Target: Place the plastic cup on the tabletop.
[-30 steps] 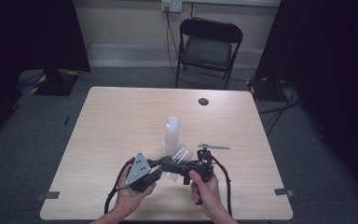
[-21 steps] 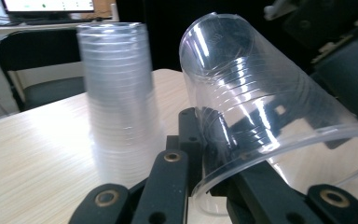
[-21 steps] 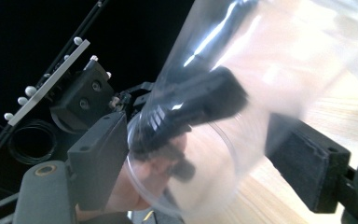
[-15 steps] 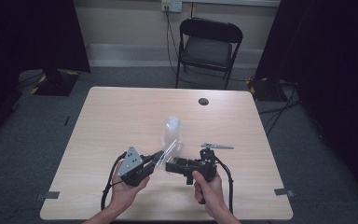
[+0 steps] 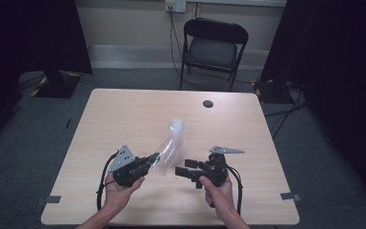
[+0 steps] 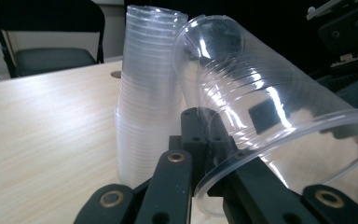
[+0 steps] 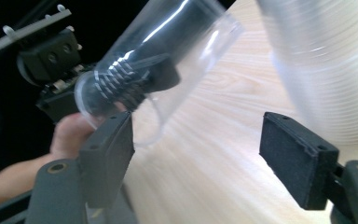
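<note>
Pinching the rim wall of a single clear cup point(image 6: 261, 107), your left gripper point(image 5: 148, 160) stays clamped on it, holding it tilted just beside the cup stack point(image 5: 175, 136) standing on the table point(image 5: 124, 114). Your right gripper point(image 5: 183, 171) has just been closing, yet its jaws stand apart with nothing between them, near that stack.

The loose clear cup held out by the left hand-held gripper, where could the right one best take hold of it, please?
Probably the closed base end of the cup, approached from the right hand-held gripper's side. The left hand-held gripper pinches the rim wall, so that end is taken, and the cup lies tilted with its base free, beside the stack of cups.
</note>
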